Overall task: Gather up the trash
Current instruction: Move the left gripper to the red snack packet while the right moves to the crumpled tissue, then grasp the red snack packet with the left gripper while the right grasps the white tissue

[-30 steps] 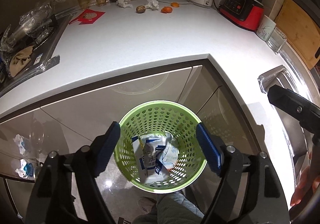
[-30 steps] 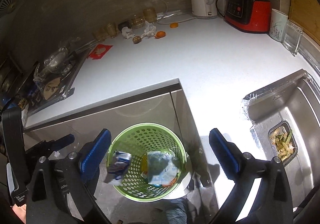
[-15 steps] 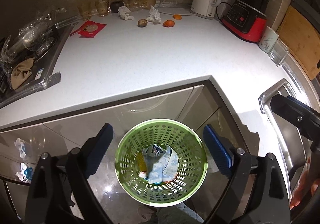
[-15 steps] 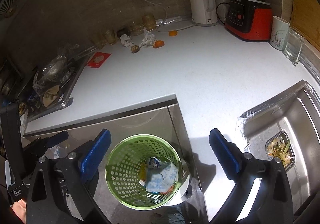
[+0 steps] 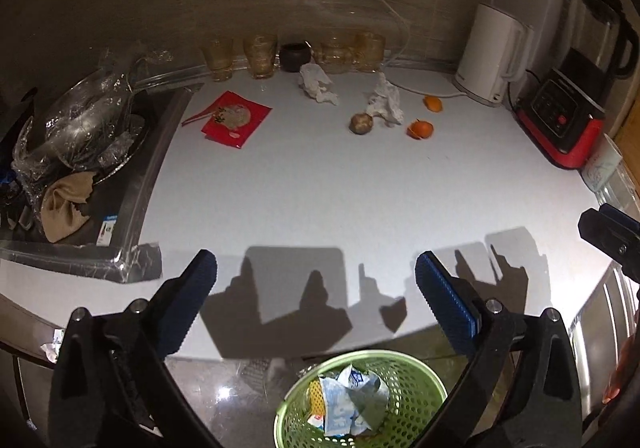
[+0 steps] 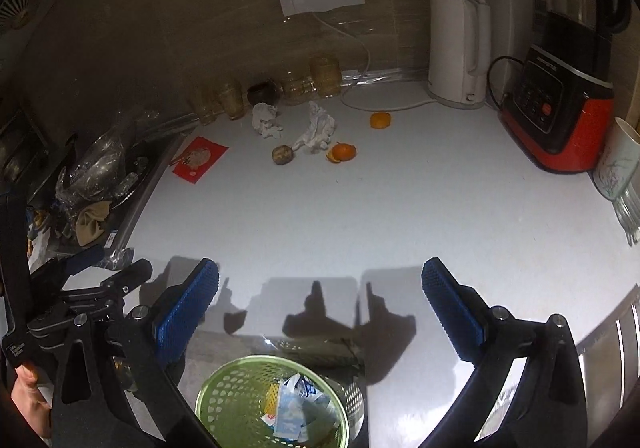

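A green perforated bin (image 5: 416, 376) (image 6: 236, 388) stands on the floor below the counter edge, with crumpled blue-white wrappers (image 5: 348, 400) (image 6: 296, 408) inside. My left gripper (image 5: 316, 300) is open and empty above the counter's front edge. My right gripper (image 6: 320, 304) is open and empty beside it. Far back on the white counter lie two crumpled tissues (image 5: 318, 83) (image 5: 385, 100) (image 6: 266, 120) (image 6: 317, 127), orange peels (image 5: 420, 129) (image 5: 433, 103) (image 6: 342, 151) (image 6: 380, 120), a brown fruit (image 5: 361, 123) (image 6: 283, 154) and a red packet (image 5: 234, 119) (image 6: 200, 159).
A white kettle (image 5: 490, 55) (image 6: 460, 51) and a red blender (image 5: 576, 103) (image 6: 560, 103) stand at the back right. Glasses (image 5: 260, 55) (image 6: 320, 77) line the wall. A plastic-wrapped stove (image 5: 80, 135) (image 6: 92, 175) is at the left. A cup (image 6: 616, 163) stands at the right.
Both grippers have risen and tilted up from over the bin toward the counter. The wrappers that were falling now lie in the bin. Both grippers stay open.
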